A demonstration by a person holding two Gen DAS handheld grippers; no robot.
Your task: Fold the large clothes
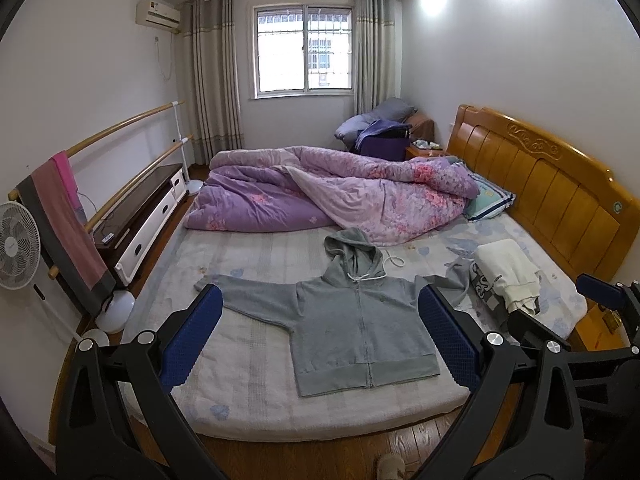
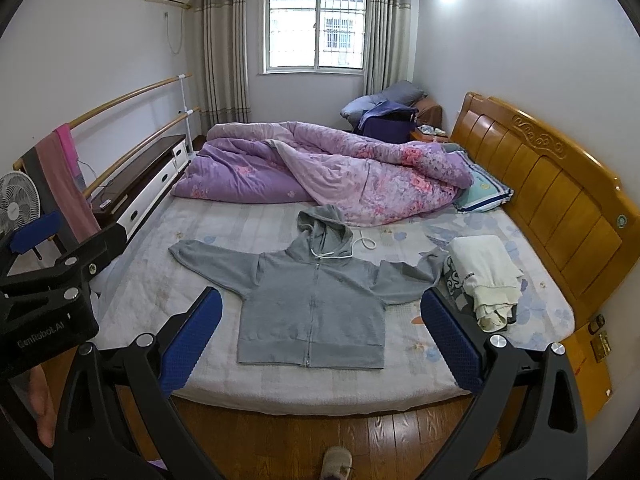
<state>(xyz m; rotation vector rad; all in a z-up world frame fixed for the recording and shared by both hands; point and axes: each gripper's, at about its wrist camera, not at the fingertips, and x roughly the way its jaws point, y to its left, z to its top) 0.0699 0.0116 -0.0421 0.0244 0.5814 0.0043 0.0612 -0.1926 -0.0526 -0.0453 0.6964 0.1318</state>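
Note:
A grey zip-up hoodie (image 1: 360,320) lies flat and face up on the bed, sleeves spread out, hood toward the quilt; it also shows in the right wrist view (image 2: 316,308). My left gripper (image 1: 320,340) is open and empty, held above the bed's near edge in front of the hoodie. My right gripper (image 2: 320,340) is open and empty, also held back from the hoodie's hem. The right sleeve end lies against a folded pile of clothes (image 2: 484,276).
A purple floral quilt (image 1: 320,192) is bunched across the far half of the bed. A folded cream and patterned clothes pile (image 1: 504,276) sits by the wooden headboard (image 1: 552,184). A rail with towels, a fan (image 1: 16,246) and a low cabinet stand left. Wood floor (image 2: 320,428) is below.

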